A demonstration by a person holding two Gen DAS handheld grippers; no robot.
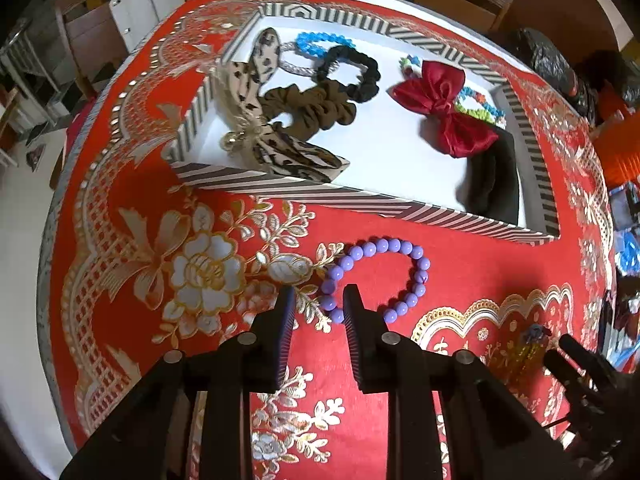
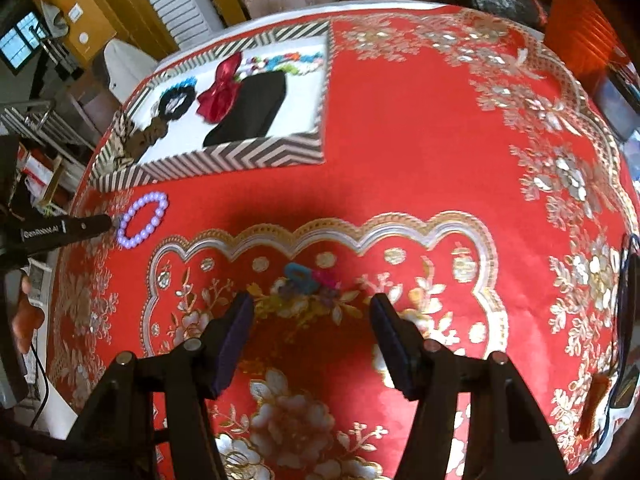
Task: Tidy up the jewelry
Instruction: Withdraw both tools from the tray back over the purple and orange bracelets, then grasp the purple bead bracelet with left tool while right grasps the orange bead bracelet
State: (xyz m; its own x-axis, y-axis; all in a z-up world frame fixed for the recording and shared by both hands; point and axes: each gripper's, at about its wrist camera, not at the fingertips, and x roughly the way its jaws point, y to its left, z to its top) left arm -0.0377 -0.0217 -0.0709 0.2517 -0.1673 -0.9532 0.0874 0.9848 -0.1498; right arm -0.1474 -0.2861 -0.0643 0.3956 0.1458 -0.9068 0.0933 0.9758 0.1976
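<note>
Red and gold tablecloth (image 1: pixel 460 248) fills my left wrist view, with the striped tray (image 1: pixel 304 194) of scrunchies and bows at 12 o'clock. My left gripper (image 1: pixel 319 305) hangs with jaws slightly parted and nothing pinched; the purple bead bracelet (image 1: pixel 416 276) lies flat just beyond, its near-left beads between the tips. Next I'd lower and close on those beads.

Right wrist view: my right gripper (image 2: pixel 312 312) has its 2 jaws spread wide and empty, small coloured hair clips (image 2: pixel 300 276) at 12 o'clock; tray at 10 o'clock.
</note>
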